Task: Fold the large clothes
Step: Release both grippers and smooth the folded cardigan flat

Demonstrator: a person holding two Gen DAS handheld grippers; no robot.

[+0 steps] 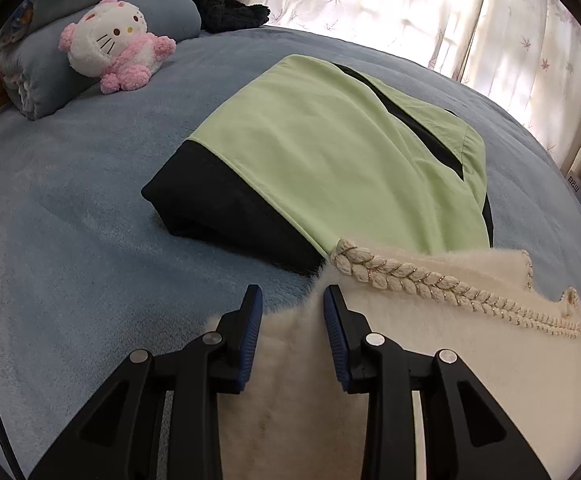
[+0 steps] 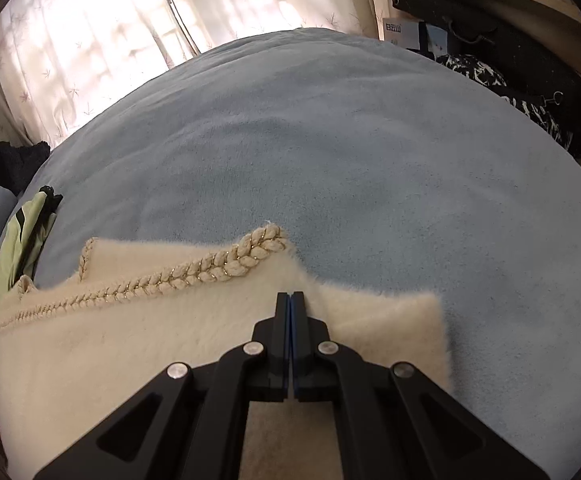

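Upper left of the left view: a pink-and-white plush toy on the blue fleece bed. Centre: a folded green-and-black garment. Lower frame: my left gripper, fingers narrowly apart, straddles the cream fuzzy garment with braided trim. My right gripper is clamped together over it.

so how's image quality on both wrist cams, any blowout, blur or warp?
Left wrist: curtain blown out by backlight, bed bulges from fisheye, dark corners, garment sharp. Right wrist: curtain also overexposed, same bulge, sweater crisp, no motion blur seen.
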